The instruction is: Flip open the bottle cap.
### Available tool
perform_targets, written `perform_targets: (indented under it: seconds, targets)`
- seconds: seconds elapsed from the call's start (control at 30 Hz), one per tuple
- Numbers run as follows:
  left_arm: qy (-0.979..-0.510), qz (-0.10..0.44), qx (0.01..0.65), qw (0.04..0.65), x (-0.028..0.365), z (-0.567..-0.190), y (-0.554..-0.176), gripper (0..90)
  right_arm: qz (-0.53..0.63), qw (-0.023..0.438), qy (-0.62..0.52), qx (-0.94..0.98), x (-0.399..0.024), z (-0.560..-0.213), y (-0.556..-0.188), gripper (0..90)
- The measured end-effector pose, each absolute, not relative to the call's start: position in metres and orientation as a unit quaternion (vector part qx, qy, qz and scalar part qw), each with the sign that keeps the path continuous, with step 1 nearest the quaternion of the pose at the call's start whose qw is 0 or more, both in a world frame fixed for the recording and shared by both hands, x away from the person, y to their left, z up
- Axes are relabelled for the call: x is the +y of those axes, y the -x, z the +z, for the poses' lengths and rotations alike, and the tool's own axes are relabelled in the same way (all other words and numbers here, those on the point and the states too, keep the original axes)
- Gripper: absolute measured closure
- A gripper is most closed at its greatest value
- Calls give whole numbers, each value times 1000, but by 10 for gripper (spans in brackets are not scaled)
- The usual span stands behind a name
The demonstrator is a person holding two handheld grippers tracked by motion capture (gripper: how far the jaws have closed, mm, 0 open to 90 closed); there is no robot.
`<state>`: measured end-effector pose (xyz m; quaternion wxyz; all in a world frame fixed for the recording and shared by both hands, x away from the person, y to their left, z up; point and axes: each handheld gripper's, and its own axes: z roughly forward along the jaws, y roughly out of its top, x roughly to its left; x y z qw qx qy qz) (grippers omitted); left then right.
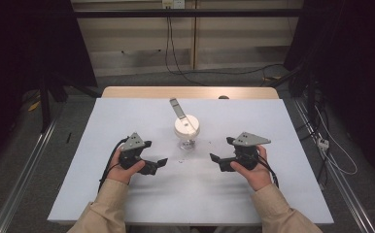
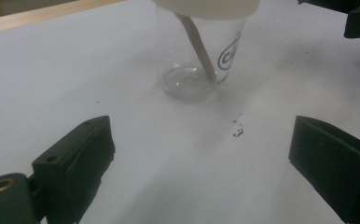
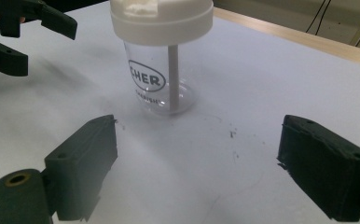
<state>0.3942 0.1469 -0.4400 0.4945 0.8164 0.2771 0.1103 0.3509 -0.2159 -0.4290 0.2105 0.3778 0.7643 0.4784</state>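
- Tabletop (image 1: 127, 194): white sheet covers the working surface; a bare wooden strip shows along the far edge. Small dark specks (image 2: 237, 128) lie on the sheet just near of the cup.
- Cup (image 1: 186, 141): clear plastic, upright, at the centre of the tabletop, between the two claws and slightly farther away. A white lid (image 1: 186, 126) closes it; a pale stick (image 3: 173, 79) stands inside, reaching the bottom. An oval printed logo shows on the wall.
- Flap (image 1: 176, 108): grey, rises from the lid and tilts toward the far left.
- Left claw (image 1: 162, 162): held in the left hand (image 1: 125, 170), left of the cup and apart from it. Jaws spread wide, nothing between them.
- Right claw (image 1: 215, 160): held in the right hand (image 1: 253, 170), right of the cup and apart from it. Jaws spread wide, nothing between them.
- Room: grey floor, metal rails (image 1: 20, 170) along both sides of the tabletop, black cables (image 1: 214, 73) on the floor beyond the far edge, pale panelled wall behind, dark areas to left and right.
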Motion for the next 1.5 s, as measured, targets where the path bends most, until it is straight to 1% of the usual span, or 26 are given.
perform_targets:
  seconds: [0.6,0.97,1.27,1.5]
  targets:
    - [-818,122,282,487,183,-441,-381,65,475,216,-392,758,-248,-441,-324,102]
    - [-816,127,288,485,194,-443,-378,65,470,219,-395,759,-261,-446,-313,99]
    - [-814,139,299,478,211,-444,-376,65,465,222,-401,757,-270,-450,-305,99]
    - [-814,139,303,475,213,-444,-376,66,468,223,-407,752,-276,-452,-303,99]
